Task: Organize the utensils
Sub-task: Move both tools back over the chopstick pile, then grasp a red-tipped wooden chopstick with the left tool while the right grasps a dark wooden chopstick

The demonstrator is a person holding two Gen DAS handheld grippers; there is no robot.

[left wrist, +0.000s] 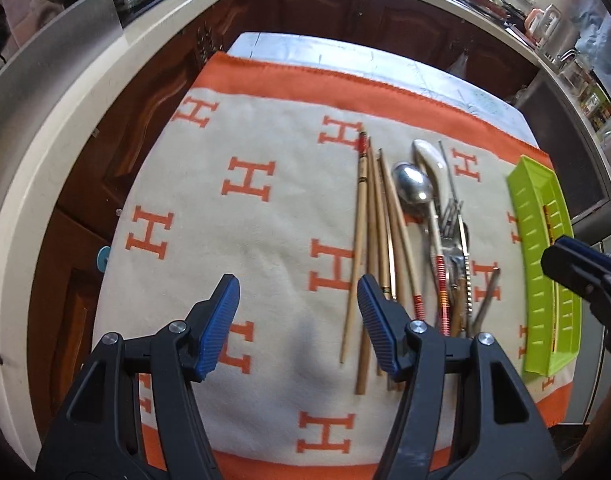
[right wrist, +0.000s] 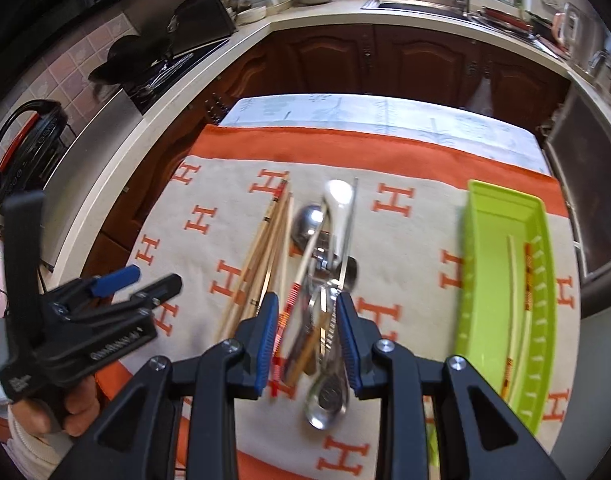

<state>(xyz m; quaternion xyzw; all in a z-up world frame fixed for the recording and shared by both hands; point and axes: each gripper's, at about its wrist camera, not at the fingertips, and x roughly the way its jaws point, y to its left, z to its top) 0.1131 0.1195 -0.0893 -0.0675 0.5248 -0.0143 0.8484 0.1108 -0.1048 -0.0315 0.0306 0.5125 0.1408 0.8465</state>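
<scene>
Several wooden chopsticks (left wrist: 361,220) (right wrist: 265,240) lie in a bundle on the cream cloth with orange H marks (left wrist: 265,240). To their right is a pile with a metal spoon (left wrist: 413,184), a white spoon (left wrist: 429,160) and forks (left wrist: 451,216). My left gripper (left wrist: 297,308) (right wrist: 145,280) is open over bare cloth, its right finger just beside the chopsticks. My right gripper (right wrist: 307,320) (left wrist: 577,272) hovers above the pile (right wrist: 321,264), jaws apart, its pads not pressing on anything. The green slotted tray (left wrist: 541,264) (right wrist: 501,216) at the right holds a pair of chopsticks (right wrist: 517,280).
The table ends beyond the cloth's orange border (right wrist: 345,140), with dark wooden cabinets (right wrist: 325,60) behind. A pale counter (right wrist: 165,112) wraps around, carrying a stove (right wrist: 165,72), a sink (right wrist: 417,4) and a black kettle (right wrist: 25,148). A hand (right wrist: 77,404) holds the left gripper.
</scene>
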